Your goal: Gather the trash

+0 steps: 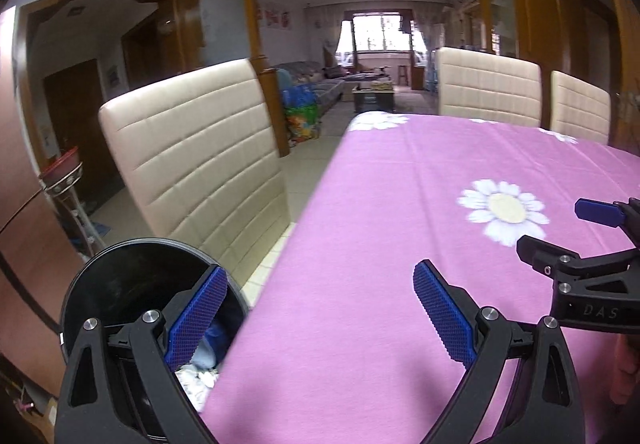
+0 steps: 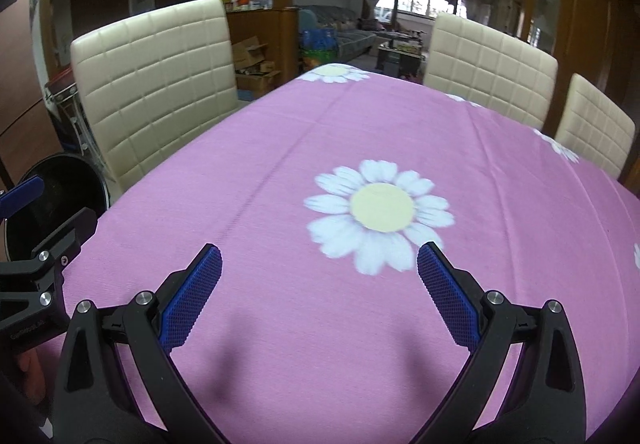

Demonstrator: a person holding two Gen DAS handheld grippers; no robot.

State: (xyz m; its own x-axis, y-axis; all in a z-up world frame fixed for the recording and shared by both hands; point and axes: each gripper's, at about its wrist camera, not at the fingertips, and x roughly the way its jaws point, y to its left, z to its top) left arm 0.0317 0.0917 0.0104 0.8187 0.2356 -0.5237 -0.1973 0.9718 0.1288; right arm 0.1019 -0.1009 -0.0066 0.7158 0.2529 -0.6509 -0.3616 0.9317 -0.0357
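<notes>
A round black bin (image 1: 132,284) stands on the floor against the table's left edge, also in the right wrist view as the bin (image 2: 68,179). Crumpled white and blue trash (image 1: 202,368) lies inside it. My left gripper (image 1: 320,270) is open and straddles the table edge, its left finger over the bin and its right finger over the cloth, holding nothing. My right gripper (image 2: 320,252) is open and empty, low over the pink tablecloth (image 2: 280,163) just before a printed daisy (image 2: 380,215). Each gripper shows in the other's view: right gripper (image 1: 560,228), left gripper (image 2: 48,207).
Cream padded chairs line the table: one chair (image 1: 192,167) on the left beside the bin, two chairs (image 2: 488,67) on the far right. A wire stand with a red basin (image 1: 64,171) sits left of the bin. A living room lies beyond.
</notes>
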